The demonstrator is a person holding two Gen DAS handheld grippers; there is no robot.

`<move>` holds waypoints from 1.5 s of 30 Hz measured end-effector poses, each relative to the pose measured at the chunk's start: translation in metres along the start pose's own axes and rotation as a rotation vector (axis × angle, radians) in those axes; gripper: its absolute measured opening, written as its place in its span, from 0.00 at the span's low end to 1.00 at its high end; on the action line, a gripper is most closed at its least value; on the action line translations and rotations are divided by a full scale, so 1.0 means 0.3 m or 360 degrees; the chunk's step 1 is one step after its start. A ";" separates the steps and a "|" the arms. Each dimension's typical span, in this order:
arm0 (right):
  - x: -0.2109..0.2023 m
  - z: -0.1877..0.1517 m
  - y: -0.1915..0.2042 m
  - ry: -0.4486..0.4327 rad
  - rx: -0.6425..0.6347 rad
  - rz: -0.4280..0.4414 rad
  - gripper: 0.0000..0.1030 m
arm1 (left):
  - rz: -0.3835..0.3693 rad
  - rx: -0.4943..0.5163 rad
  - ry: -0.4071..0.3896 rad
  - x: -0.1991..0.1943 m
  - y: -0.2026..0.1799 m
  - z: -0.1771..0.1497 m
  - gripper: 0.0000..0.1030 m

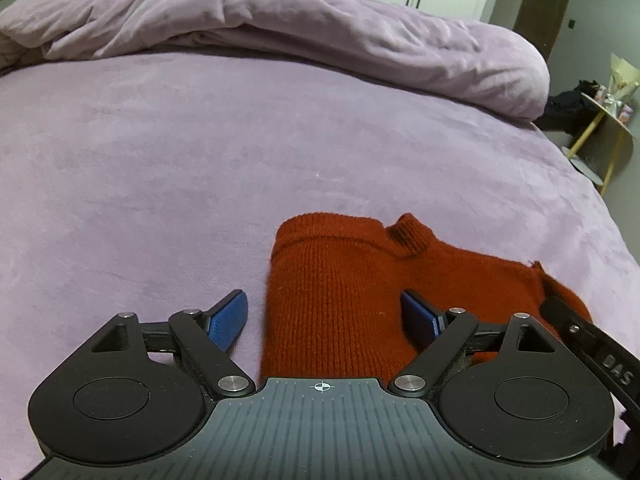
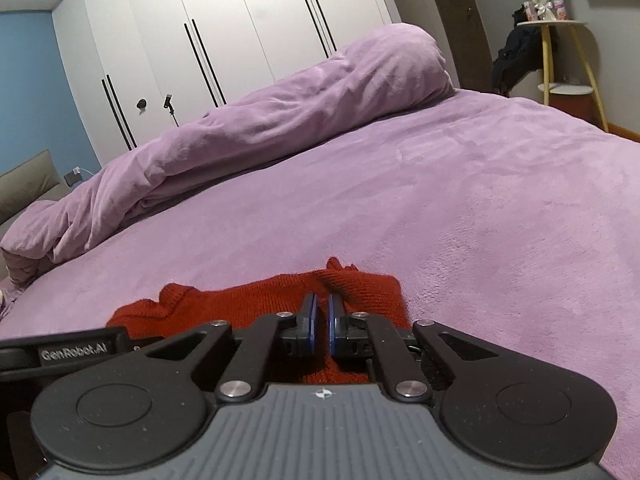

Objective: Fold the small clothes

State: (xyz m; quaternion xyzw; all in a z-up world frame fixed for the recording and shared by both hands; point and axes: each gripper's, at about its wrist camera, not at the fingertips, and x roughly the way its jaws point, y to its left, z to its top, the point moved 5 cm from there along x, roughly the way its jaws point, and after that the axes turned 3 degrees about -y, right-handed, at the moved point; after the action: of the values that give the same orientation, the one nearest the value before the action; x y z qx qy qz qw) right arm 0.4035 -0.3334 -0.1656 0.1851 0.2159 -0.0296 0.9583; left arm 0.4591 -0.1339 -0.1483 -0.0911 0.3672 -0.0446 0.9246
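A small rust-red knitted sweater [image 1: 340, 292] lies on the purple bed near the front edge, its left side folded over and its ribbed collar pointing away. My left gripper [image 1: 324, 316] is open, its blue pads straddling the sweater's folded left part. In the right wrist view the sweater [image 2: 248, 300] lies under my right gripper [image 2: 322, 320], whose blue pads are nearly together and pinch a raised fold of the red knit at the sweater's right side. The right gripper also shows in the left wrist view [image 1: 560, 308] at the sweater's right edge.
The bed's purple sheet [image 1: 200, 152] spreads wide beyond the sweater. A rolled purple duvet [image 1: 280, 20] lies along the far side. A small round side table [image 2: 560, 56] with items stands past the bed's far corner. White wardrobes [image 2: 240, 40] line the wall.
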 end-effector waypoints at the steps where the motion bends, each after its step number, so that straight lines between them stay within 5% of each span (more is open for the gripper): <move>1: -0.021 0.006 0.008 -0.0005 -0.0011 -0.0018 0.03 | -0.0012 -0.0017 0.0005 -0.008 0.010 -0.003 0.86; 7: -0.150 -0.061 0.025 -0.0098 -0.0143 -0.0060 0.04 | -0.0038 -0.0046 -0.0004 -0.024 0.030 -0.023 0.87; 14: -0.128 -0.065 0.053 -0.0106 -0.0251 -0.0134 0.05 | 0.0005 -0.0080 0.0051 -0.050 0.037 -0.018 0.90; 19: -0.223 -0.059 0.046 0.0014 -0.0152 -0.0079 0.09 | -0.0105 -0.0126 0.0024 -0.216 0.091 -0.044 0.90; 24: -0.427 -0.151 0.022 0.0063 -0.0295 -0.0104 0.11 | -0.0220 -0.0041 0.0066 -0.351 0.110 -0.211 0.90; 27: -0.497 -0.189 -0.031 0.0113 -0.0235 -0.0095 0.21 | -0.0303 -0.0095 0.0084 -0.397 0.146 -0.266 0.90; 31: -0.546 -0.166 -0.054 0.0272 -0.0299 0.0005 0.24 | -0.0485 -0.0053 0.0375 -0.425 0.188 -0.266 0.87; 32: -0.557 -0.145 -0.060 0.0322 -0.0308 0.0028 0.40 | -0.0527 -0.0043 0.0437 -0.424 0.205 -0.261 0.85; 34: -0.566 -0.106 -0.096 0.0393 -0.0211 0.0057 0.71 | -0.0589 -0.0161 0.0451 -0.413 0.250 -0.227 0.84; 39: -0.455 -0.055 -0.267 0.0565 0.0469 0.0332 0.72 | -0.0712 -0.0475 0.0521 -0.281 0.286 -0.140 0.84; 45: -0.287 -0.072 -0.334 0.0680 0.0861 0.0458 0.69 | -0.0839 -0.0584 0.0600 -0.148 0.217 -0.113 0.84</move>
State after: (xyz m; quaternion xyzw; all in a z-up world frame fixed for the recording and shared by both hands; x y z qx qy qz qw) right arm 0.3032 -0.4205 -0.1815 0.4621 0.3671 0.0886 0.8024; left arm 0.4044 -0.0681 -0.1558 -0.3370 0.4968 -0.2306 0.7658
